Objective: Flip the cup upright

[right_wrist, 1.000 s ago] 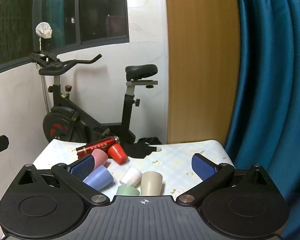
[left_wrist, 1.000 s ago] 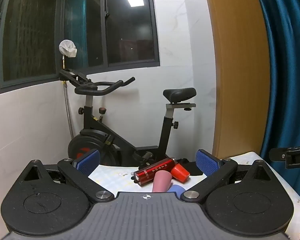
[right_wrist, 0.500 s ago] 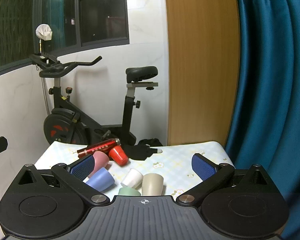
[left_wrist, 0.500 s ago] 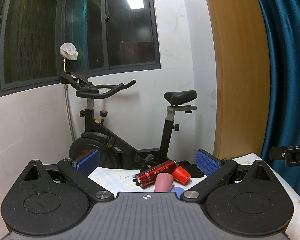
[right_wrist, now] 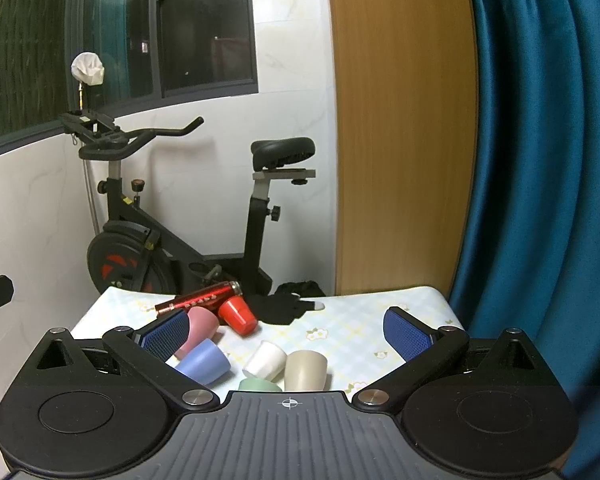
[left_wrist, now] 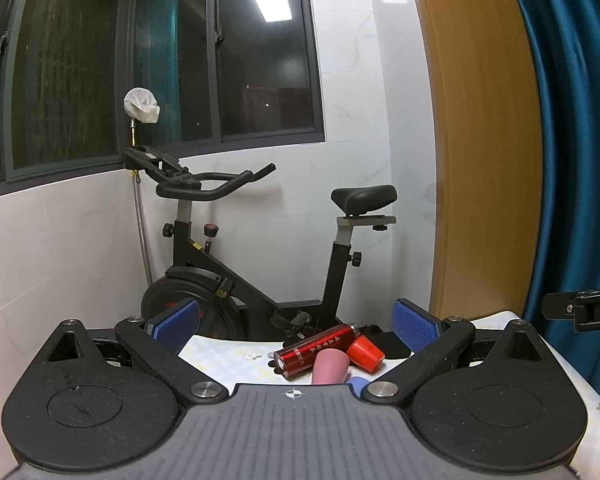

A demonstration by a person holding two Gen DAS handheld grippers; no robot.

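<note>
Both grippers spread, empty: left gripper (left_wrist: 296, 326), right gripper (right_wrist: 286, 332). Cups lie crowded mid table; beige cup (right_wrist: 305, 370) stands mouth-down btwn right's pads. Risk: nudging white cup (right_wrist: 266, 364) beside it

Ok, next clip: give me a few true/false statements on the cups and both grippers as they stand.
1. The left gripper holds the pink plastic cup. False: it is open and holds nothing.
2. The small red plastic cup lies on its side. True.
3. The red metal bottle stands upright. False: it lies flat on the checked tablecloth.
4. The right gripper is open. True.
5. The beige cup touches the red cup. False: they lie apart.
</note>
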